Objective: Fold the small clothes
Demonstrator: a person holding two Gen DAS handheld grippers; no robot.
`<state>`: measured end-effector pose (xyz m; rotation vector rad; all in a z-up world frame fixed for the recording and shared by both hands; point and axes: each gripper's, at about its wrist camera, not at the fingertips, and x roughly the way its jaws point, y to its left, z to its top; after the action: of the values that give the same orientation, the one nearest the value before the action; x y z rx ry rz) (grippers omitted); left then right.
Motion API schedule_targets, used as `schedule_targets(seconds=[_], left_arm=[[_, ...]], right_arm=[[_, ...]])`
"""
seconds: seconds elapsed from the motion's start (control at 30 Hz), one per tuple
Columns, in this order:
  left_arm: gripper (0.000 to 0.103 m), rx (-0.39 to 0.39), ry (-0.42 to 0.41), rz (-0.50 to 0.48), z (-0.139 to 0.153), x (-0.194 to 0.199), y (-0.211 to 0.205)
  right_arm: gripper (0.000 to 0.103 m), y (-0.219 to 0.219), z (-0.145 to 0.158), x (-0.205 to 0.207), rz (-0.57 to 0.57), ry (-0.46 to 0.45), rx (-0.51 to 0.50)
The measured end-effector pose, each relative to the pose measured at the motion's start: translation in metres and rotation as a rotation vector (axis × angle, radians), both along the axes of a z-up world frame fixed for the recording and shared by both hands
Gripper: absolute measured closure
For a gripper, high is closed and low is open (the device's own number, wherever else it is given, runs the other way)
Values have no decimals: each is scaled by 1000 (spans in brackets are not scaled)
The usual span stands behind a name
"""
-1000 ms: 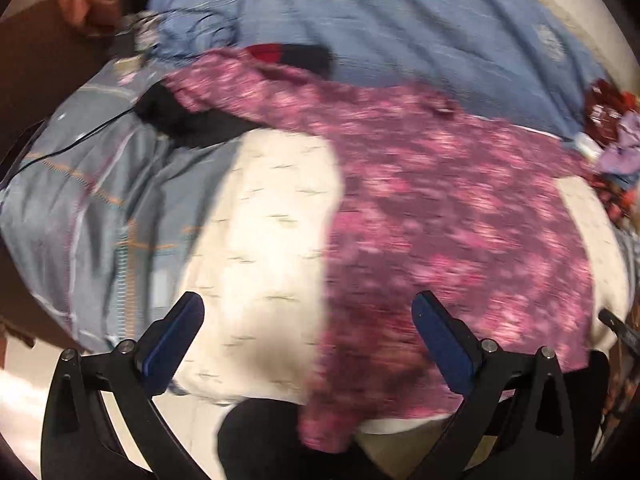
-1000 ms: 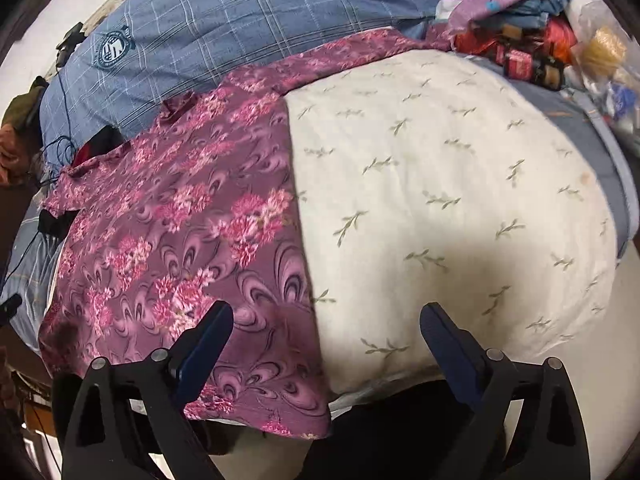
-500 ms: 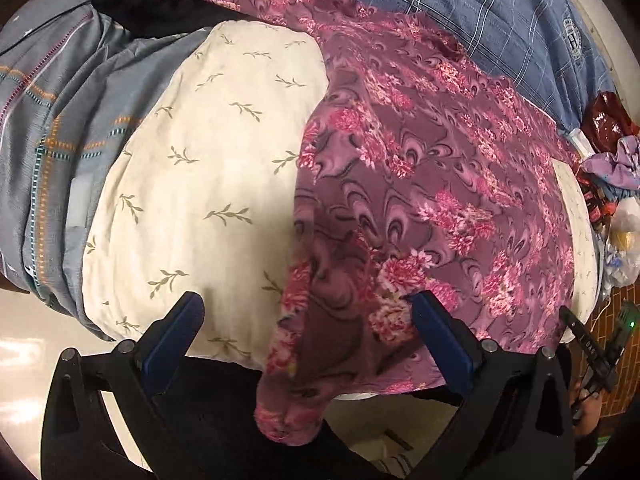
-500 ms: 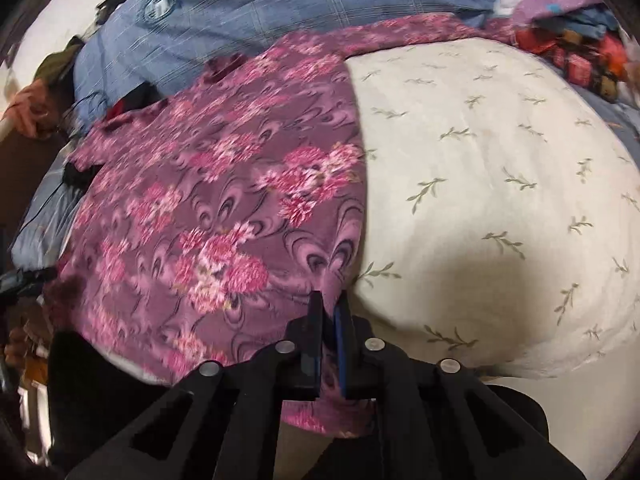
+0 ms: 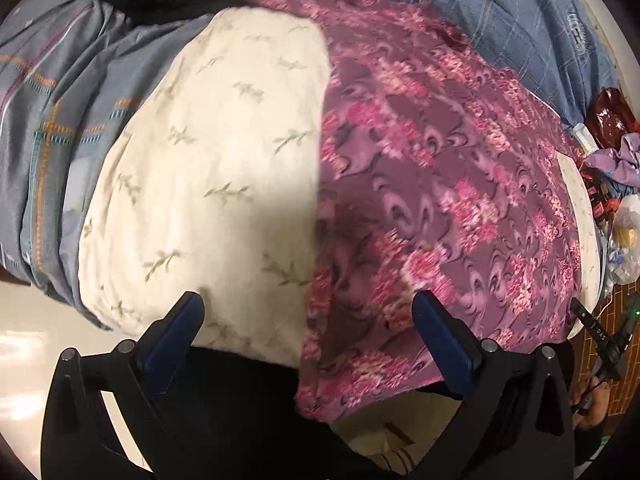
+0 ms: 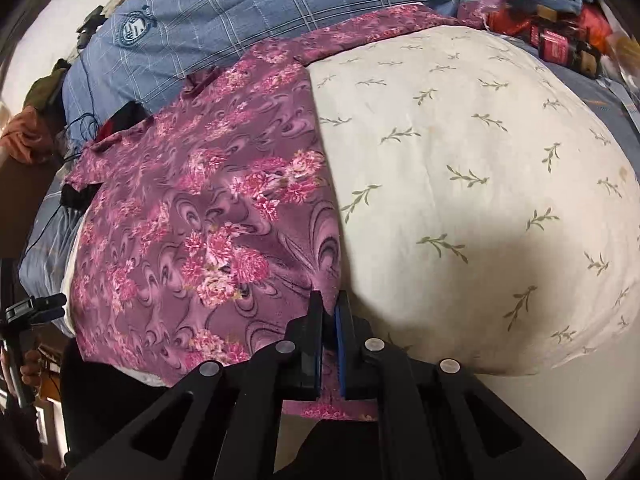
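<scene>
Progress: early — purple floral garment (image 6: 192,216) spread flat, one layer, no fold visible yet; every fold left to make, by the look of it.

Right gripper (image 6: 329,312) clamped tight on the garment's near right edge, cloth pinched between the pads, hem hanging below over the cushion's front. Left gripper (image 5: 308,312) wide apart, nothing between the pads — poised over the near left corner of the same garment, not touching as far as can be told. Left view blurred, so contact uncertain.

Position: garment draped across the left part of a cream cushion (image 6: 480,184) with a green sprig print; far end reaching up toward a blue checked blanket (image 6: 248,12). Near hem spilling past the cushion's front edge.

Look: thin, limp woven cloth, mauve ground with pink flower clusters and dark swirl pattern; lies mostly smooth, slight rumpling near the far end, right side edge straight. Likely to sag and slide if lifted by one corner only — second grip needed on the left corner before any fold.

Clutter of packets (image 6: 560,40) at the far right, well apart.
</scene>
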<state>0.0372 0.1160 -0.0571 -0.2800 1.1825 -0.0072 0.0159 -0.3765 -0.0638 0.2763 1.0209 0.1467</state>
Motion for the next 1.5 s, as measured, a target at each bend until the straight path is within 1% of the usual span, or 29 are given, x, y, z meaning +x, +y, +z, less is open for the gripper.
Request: schedule_targets(seconds=[0.03, 0.1, 0.13, 0.2, 0.23, 0.3, 0.37, 0.4, 0.47, 0.53, 0.6, 0.67, 0.8, 0.83, 0.9, 0.97, 1.0, 1.07, 1.1, 1.13, 1.2, 1.23, 1.27, 1.3, 1.33, 1.37, 1.4, 1.43, 1.5], left_arm=[[0, 2, -20, -1, 6, 2, -2], [0, -5, -63, -11, 18, 5, -5], [0, -4, -93, -18, 28, 12, -10], [0, -2, -123, -29, 39, 24, -18], [0, -4, -139, -42, 46, 37, -28], [0, -8, -151, -54, 51, 56, -43], [0, -8, -147, -69, 52, 77, -60], [0, -5, -146, -78, 51, 85, -66], [0, 26, -139, -101, 49, 110, -86], [0, 57, -144, -113, 47, 130, -96], [0, 84, -160, -110, 44, 149, -102], [0, 94, -174, -95, 41, 166, -102], [0, 83, -205, -6, 33, 201, -93], [0, 83, -214, 17, 30, 209, -89], [0, 82, -226, 34, 25, 217, -86], [0, 88, -237, 45, 21, 221, -83], [0, 83, -231, 50, 18, 223, -82], [0, 37, -220, 55, 15, 229, -79], [0, 31, -225, 62, 14, 230, -79], [0, 44, -238, 69, 14, 230, -80], [0, 89, -258, 74, 14, 229, -84], [0, 103, -259, 70, 14, 229, -85], [0, 108, -263, 65, 14, 229, -86], [0, 114, -277, 62, 16, 228, -87], [0, 122, -290, 65, 18, 227, -87], [0, 138, -315, 71, 22, 225, -88], [0, 155, -338, 75, 25, 223, -89], [0, 172, -351, 78, 26, 223, -89], [0, 197, -366, 83, 28, 224, -88]], right_arm=[[92, 0, 1, 1, -1, 8, 0], [92, -4, 7, 3, -20, 17, 3], [91, -7, 13, 3, -28, 3, 15], [90, -10, 30, 9, -33, -43, 32], [88, -8, 39, 13, -25, -68, 38], [84, 0, 55, 28, -7, -127, 52], [79, 9, 64, 46, 3, -152, 74], [75, 15, 67, 58, 6, -159, 86], [73, 27, 72, 86, 28, -168, 109], [68, 35, 74, 119, 30, -165, 93], [67, 39, 73, 155, 24, -149, 98], [67, 41, 70, 189, 18, -138, 110], [66, 44, 64, 263, 13, -121, 101], [66, 39, 60, 283, -6, -107, 93], [66, 17, 55, 305, -104, -91, 90], [65, -10, 49, 308, -198, -71, 135], [62, -23, 45, 305, -244, -60, 156], [59, -40, 35, 293, -303, -26, 191], [58, -43, 29, 286, -320, -10, 200], [53, -44, 24, 283, -330, -3, 211], [48, -42, 14, 282, -361, 13, 244], [41, -40, 14, 281, -375, -21, 246], [41, -36, 15, 285, -371, -52, 247], [49, -34, 16, 291, -352, -71, 255], [89, -29, 14, 301, -309, -78, 249], [97, -27, 15, 306, -287, -66, 216], [100, -29, 19, 308, -288, -81, 193], [100, -36, 27, 302, -308, -136, 200], [100, -50, 34, 290, -366, -191, 161]])
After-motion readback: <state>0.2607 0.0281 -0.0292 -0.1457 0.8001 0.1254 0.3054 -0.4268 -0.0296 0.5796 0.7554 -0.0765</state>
